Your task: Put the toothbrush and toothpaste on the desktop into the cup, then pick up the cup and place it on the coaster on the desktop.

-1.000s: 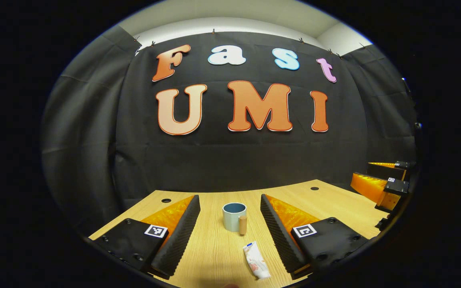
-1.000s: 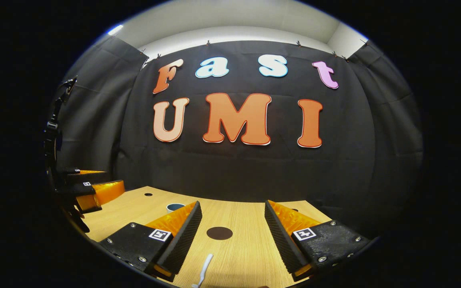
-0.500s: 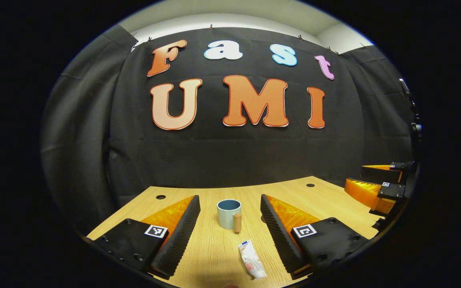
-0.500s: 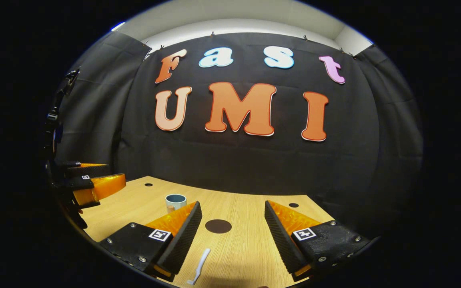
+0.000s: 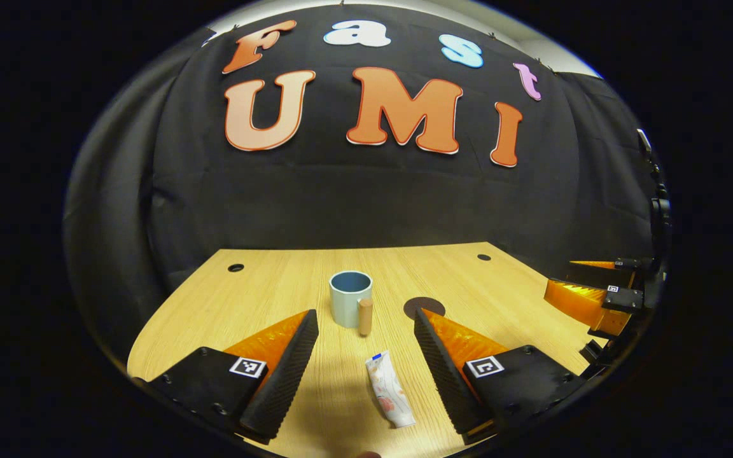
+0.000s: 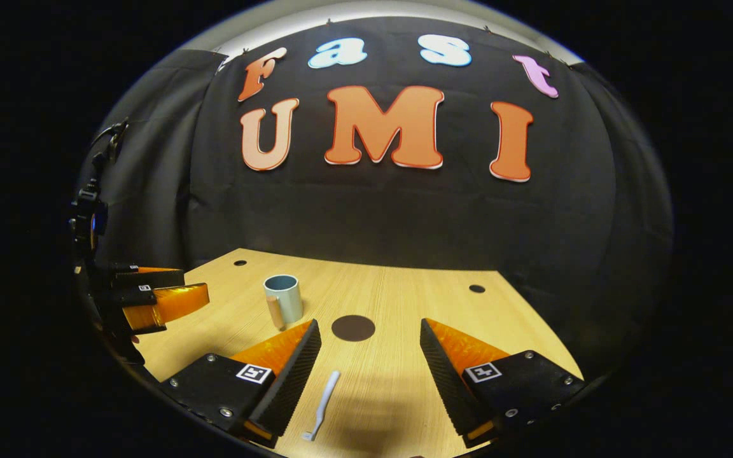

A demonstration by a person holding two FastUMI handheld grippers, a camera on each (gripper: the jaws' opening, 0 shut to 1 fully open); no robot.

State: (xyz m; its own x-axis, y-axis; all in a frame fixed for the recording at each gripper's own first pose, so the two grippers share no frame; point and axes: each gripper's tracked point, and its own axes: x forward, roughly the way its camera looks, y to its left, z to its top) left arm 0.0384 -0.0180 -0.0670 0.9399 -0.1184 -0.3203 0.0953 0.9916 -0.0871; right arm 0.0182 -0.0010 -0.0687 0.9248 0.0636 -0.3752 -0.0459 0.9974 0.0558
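A pale blue cup with a wooden handle stands upright on the wooden desktop, ahead of my left gripper. A white toothpaste tube lies flat between that gripper's open fingers. The dark round coaster sits right of the cup. In the right gripper view, a white toothbrush lies between the open fingers of my right gripper, nearer the left one. The coaster is ahead, and the cup stands to its left. Both grippers hover above the desktop and hold nothing.
Small dark cable holes mark the desktop's far corners. The right gripper shows at the right edge of the left gripper view, and the left gripper at the left edge of the right gripper view. Black cloth closes the back.
Both cameras have tilted downward and risen, so more of the desktop shows. The cup, coaster, toothpaste and toothbrush lie where they were. Both grippers stay open.
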